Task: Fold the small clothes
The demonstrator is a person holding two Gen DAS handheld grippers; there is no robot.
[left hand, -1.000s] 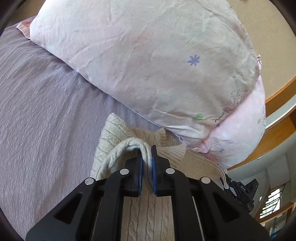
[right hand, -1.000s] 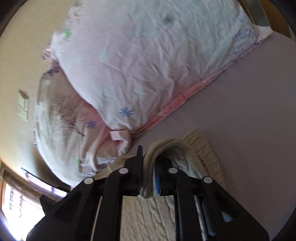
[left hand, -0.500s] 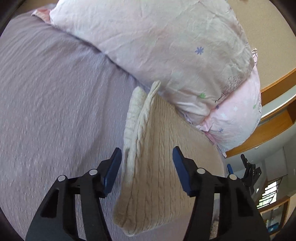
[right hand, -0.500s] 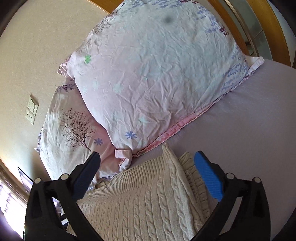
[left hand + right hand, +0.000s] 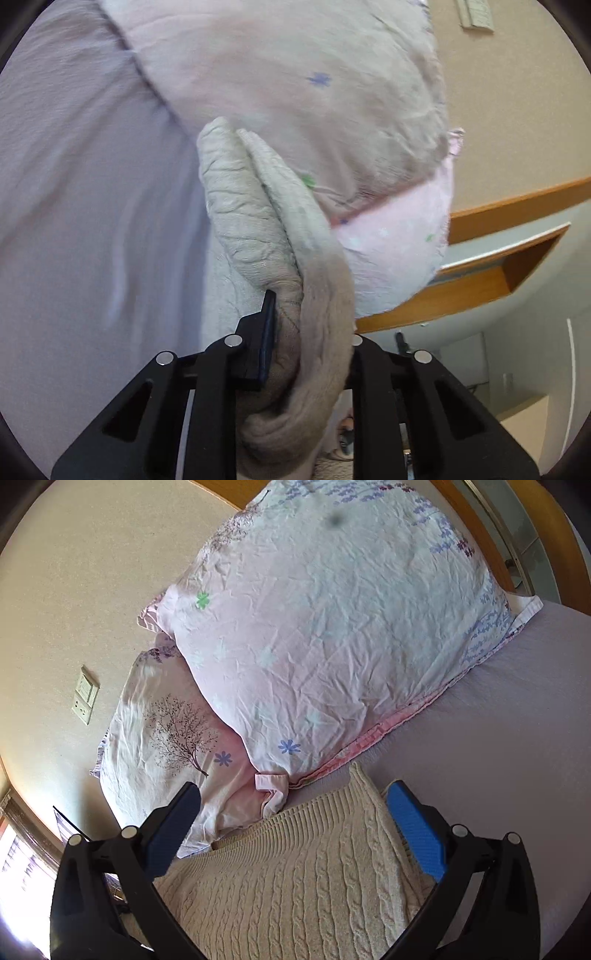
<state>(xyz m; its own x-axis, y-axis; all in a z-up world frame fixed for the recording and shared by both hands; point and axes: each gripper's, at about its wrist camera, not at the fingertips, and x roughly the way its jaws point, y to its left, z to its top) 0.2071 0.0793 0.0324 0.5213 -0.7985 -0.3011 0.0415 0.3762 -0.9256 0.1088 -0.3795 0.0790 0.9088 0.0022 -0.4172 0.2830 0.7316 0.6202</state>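
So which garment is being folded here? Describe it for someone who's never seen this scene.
On the lilac bedsheet, just below the two floral pillows, lies a cream cable-knit sweater. It is the only knitted item, ribbed along its edge.

A cream cable-knit sweater (image 5: 295, 882) lies folded on the lilac bedsheet, its ribbed hem toward 12 o'clock and its far corner just short of the pink floral pillows. In the left wrist view, a thick bunched fold of the same knit (image 5: 258, 229) runs from 6 o'clock up to centre, motion-blurred.
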